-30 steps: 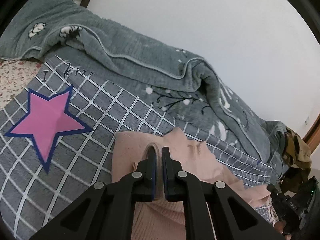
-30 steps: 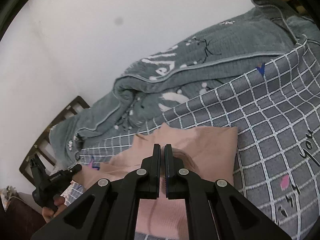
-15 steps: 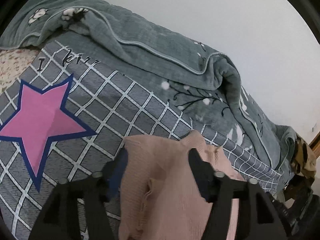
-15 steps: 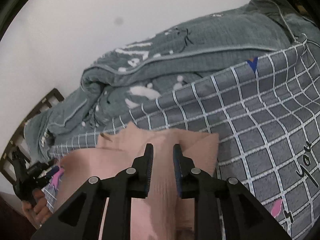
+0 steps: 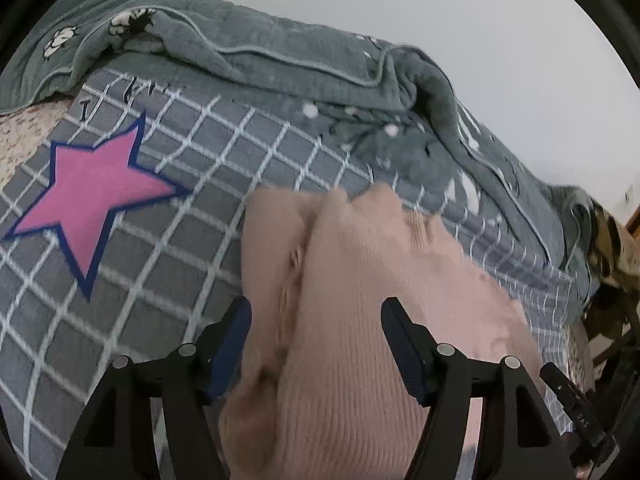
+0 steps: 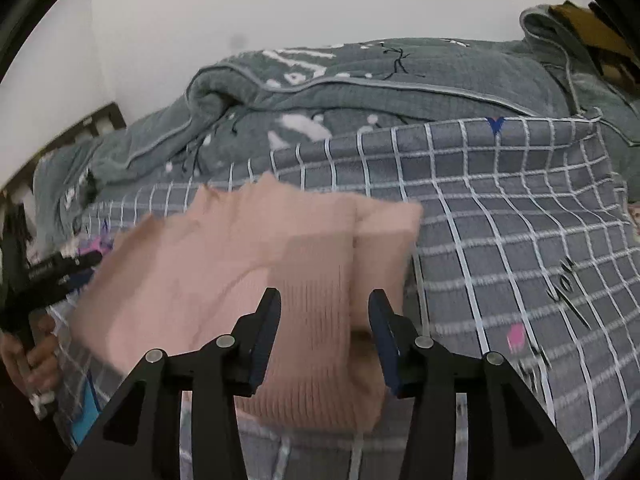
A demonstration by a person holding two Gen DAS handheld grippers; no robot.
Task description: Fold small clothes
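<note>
I see my left hand-held gripper (image 5: 316, 344) and right hand-held gripper (image 6: 324, 334) opening, pads off the pink ribbed knit garment (image 5: 360, 320) between them on the grey checked bed sheet (image 5: 192, 240).

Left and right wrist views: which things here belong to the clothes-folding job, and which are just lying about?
Part of the job:
- pink knit garment, lying on the bed
- left claw, jaws opening, garment between them, pads clear of it
- right claw, jaws opening likewise

Just lying about:
- grey checked cover with the pink star
- rumpled grey-green blanket
- dark bed frame
</note>
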